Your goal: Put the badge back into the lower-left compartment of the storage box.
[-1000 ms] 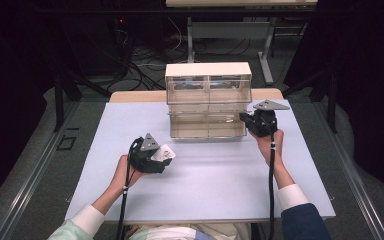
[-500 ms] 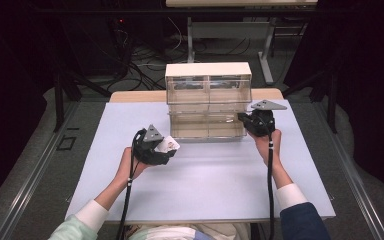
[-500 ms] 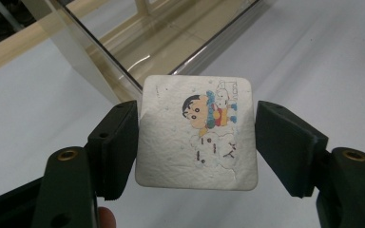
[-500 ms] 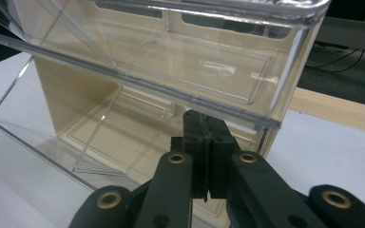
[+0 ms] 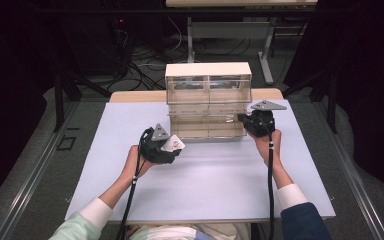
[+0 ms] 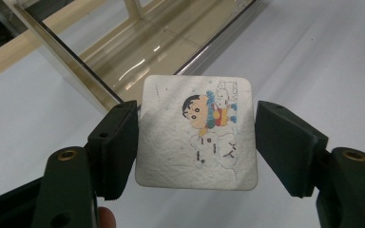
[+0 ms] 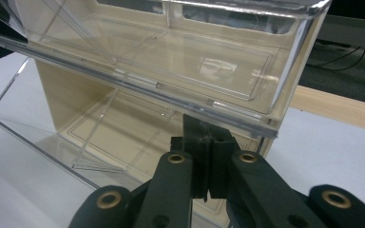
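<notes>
Left claw (image 6: 197,142) clamped on cartoon card (image 6: 197,133); right claw (image 7: 209,178) closed on drawer front (image 7: 123,85).
Organizer (image 5: 207,75) stands on the table (image 5: 205,190).

I note the drawer cabinet (image 5: 208,100) at the table's (image 5: 200,185) far edge, centred. My left gripper (image 5: 161,146) stands before its lower left drawer, bearing a packet (image 6: 197,133); my right gripper (image 5: 258,121) is at its lower right corner.
</notes>
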